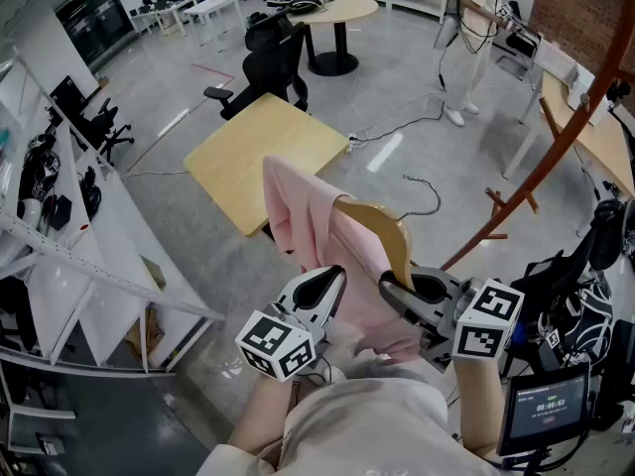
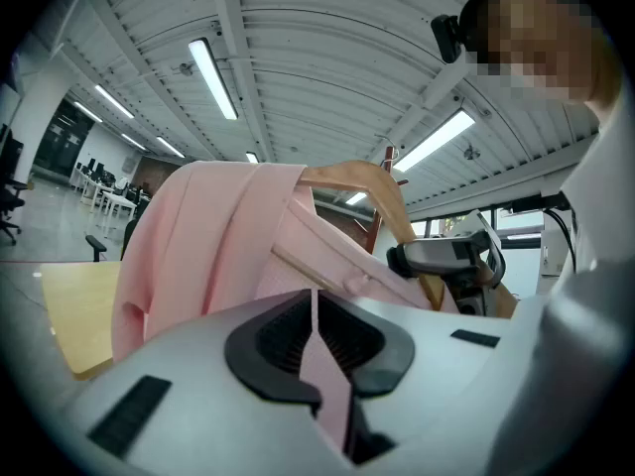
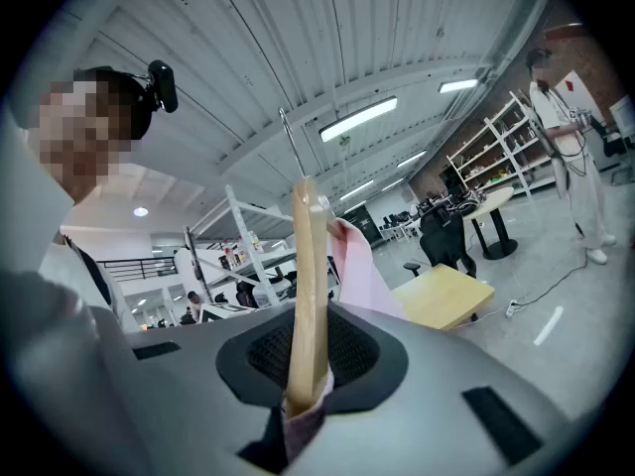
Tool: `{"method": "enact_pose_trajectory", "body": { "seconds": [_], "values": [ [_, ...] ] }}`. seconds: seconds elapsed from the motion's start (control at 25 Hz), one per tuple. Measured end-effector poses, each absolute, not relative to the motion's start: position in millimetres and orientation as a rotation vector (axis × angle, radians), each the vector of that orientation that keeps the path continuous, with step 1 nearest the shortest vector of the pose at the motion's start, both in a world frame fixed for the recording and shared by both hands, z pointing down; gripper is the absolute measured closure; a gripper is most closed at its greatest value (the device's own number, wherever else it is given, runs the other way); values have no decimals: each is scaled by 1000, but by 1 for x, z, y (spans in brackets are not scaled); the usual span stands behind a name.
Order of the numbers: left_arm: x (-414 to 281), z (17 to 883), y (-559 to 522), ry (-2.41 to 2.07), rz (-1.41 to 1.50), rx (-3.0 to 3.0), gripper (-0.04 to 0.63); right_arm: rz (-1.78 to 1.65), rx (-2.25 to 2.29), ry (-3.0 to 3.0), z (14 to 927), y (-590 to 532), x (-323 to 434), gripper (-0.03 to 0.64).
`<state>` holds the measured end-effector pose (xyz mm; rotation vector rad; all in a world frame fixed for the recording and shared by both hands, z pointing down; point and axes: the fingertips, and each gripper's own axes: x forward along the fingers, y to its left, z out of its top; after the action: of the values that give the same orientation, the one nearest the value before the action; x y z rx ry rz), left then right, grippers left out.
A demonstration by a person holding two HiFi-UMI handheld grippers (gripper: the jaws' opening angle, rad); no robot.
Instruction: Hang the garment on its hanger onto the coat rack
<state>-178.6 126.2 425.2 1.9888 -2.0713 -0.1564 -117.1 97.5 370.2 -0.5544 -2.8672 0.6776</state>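
A pink garment (image 1: pixel 316 234) hangs over a wooden hanger (image 1: pixel 381 228) with a metal hook (image 1: pixel 425 192), held up in front of me. My left gripper (image 1: pixel 331 284) is shut on a fold of the pink garment (image 2: pixel 198 256), the cloth pinched between its pads. My right gripper (image 1: pixel 395 288) is shut on the hanger's wooden arm (image 3: pixel 306 296) with some pink cloth caught beneath it. The coat rack (image 1: pixel 556 147), a red-brown curved pole with pegs, rises at the right, beyond the hook.
A light wooden table (image 1: pixel 266 153) stands behind the garment, with a black office chair (image 1: pixel 266 65) past it. White shelving (image 1: pixel 69 256) lines the left. A person (image 1: pixel 468 38) stands far back right. A small screen (image 1: pixel 544 409) sits at lower right.
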Motion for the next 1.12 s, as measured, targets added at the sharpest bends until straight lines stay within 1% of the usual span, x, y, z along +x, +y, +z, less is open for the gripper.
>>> {"method": "enact_pose_trajectory", "body": {
  "seconds": [0.16,0.52,1.12],
  "values": [
    [-177,425,106,-2072,-167,1976,588,683,-565,-2869,367,84,-113,577],
    [-145,430,28,-2010,-149,2012,588,684,-503,-2888,364,14,-84,577],
    [-135,420,-68,-1706,-151,2247,588,679,-135,-2967,360,-72,-72,577]
  ]
}}
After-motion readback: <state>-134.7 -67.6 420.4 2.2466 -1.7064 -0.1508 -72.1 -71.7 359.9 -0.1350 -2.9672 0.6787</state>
